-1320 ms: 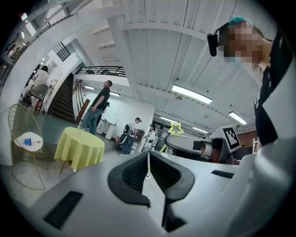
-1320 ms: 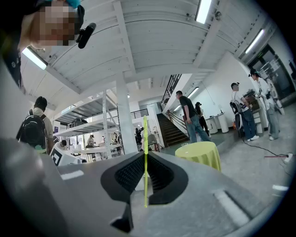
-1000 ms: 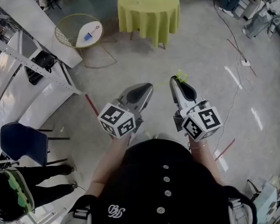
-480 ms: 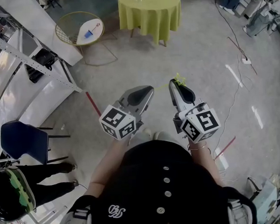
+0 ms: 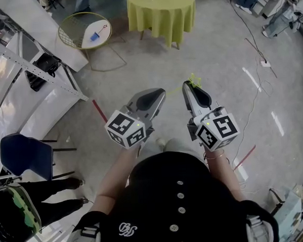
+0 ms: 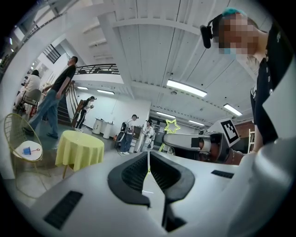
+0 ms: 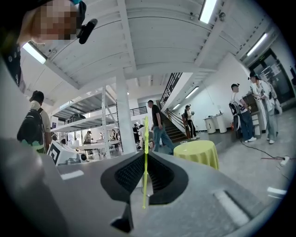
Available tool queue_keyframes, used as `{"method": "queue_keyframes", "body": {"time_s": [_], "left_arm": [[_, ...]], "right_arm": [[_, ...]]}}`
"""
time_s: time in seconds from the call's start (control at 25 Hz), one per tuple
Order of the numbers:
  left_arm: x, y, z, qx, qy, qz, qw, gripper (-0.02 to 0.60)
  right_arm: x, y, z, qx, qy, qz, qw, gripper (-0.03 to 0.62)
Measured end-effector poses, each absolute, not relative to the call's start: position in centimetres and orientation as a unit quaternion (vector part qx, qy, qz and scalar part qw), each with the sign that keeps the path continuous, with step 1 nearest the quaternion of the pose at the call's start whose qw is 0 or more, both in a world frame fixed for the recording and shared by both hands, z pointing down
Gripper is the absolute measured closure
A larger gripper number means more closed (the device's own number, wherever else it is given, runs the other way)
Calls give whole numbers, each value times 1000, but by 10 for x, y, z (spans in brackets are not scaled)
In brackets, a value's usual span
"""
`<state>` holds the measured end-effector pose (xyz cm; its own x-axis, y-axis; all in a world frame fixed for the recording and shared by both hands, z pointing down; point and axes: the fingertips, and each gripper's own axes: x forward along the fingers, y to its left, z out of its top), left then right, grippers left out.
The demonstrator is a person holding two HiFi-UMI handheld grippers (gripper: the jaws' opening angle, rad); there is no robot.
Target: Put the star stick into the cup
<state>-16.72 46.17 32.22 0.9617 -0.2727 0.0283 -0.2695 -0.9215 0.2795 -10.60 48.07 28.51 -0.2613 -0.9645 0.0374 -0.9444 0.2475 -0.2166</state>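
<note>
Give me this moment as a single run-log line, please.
right tongs: shut on star stick | left tongs: shut, empty | yellow-clothed table: ahead, across the floor | cup: not made out

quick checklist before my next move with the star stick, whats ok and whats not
1. Grip on the star stick: ok, the right gripper has its jaws shut on the stem.
2. Star end free: ok, it pokes out past the jaw tips.
3. Left gripper spare: ok, jaws together with nothing between them.
4. Cup located: cannot tell, no cup can be made out in any view.
5. Yellow table within reach: not ok, it stands well ahead across the floor.
</note>
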Motion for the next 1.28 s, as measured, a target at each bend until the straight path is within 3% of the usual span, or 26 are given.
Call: {"method": "queue_keyframes", "body": {"time_s": [0.48,1.28], "left_arm": [[-151,426,330,977,-139,-7,162,558],[-60,223,333,966,-193,-11,171,558]], "right_arm": [[-85,445,296,-623,773,-115,46,579],[4,240,295,-561,819,-111,47,579]]}}
